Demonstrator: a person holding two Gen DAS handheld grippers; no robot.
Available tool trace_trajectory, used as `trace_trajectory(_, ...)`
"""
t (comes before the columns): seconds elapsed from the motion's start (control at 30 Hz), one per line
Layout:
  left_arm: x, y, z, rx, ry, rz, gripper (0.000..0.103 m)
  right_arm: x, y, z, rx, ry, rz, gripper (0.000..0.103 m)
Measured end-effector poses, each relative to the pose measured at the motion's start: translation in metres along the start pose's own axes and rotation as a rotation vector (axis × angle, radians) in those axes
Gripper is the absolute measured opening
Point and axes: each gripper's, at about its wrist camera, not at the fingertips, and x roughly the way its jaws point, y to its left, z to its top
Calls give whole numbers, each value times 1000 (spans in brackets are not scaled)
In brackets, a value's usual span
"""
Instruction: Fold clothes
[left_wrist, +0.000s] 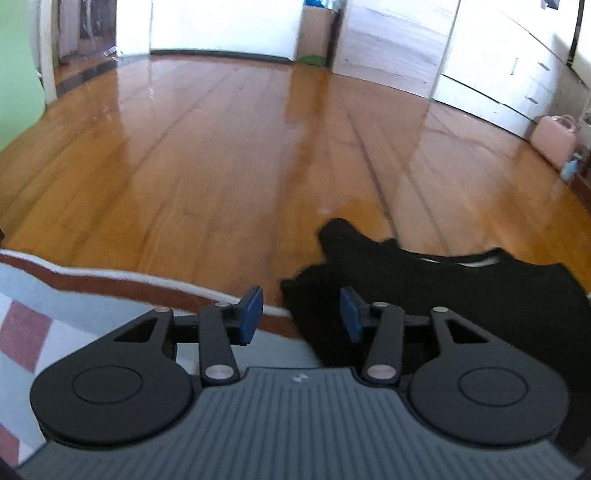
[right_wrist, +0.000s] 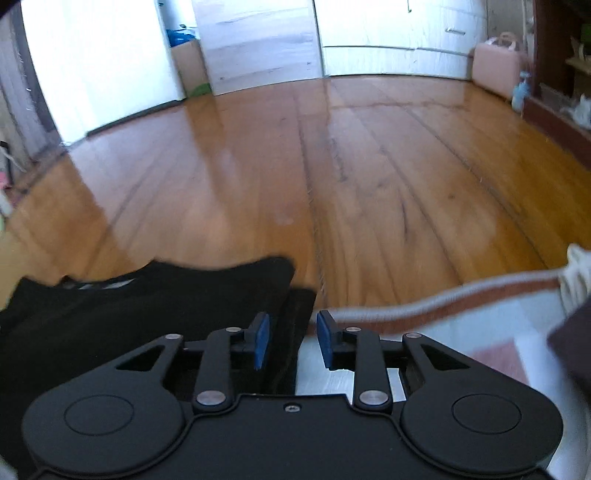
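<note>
**Both grippers open at the black garment's edges**

I see my left gripper (left_wrist: 301, 314) with its blue pads (left_wrist: 251, 314) spread wide and nothing between them. It sits over the border of a patterned rug (left_wrist: 44, 295), just beside the left edge of the black garment (left_wrist: 461, 295). The garment lies across the rug's edge, part of it reaching onto the wooden floor (left_wrist: 221, 147), with a pale label showing at its neckline.

From my right wrist view, the right gripper (right_wrist: 291, 339) is also parted, at a narrower gap, holding nothing that I can make out. The black cloth's right edge (right_wrist: 291, 306) runs down between the fingers (right_wrist: 325, 339), though I cannot tell whether either pad touches it. The rug's brown border (right_wrist: 480, 291) stretches off to the right. A pink case (right_wrist: 496, 68) stands far off by the white cabinets (right_wrist: 399, 37).
</note>
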Motion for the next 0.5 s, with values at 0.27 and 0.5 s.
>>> trace_trajectory(0.27, -34, -15, -47, 56, 211, -16, 51, -27, 6, -67, 101, 97, 122, 48)
trace_trajectory(0.5, -68, 0, -88, 57, 310, 41, 53, -40, 22, -100, -71, 65, 55, 7)
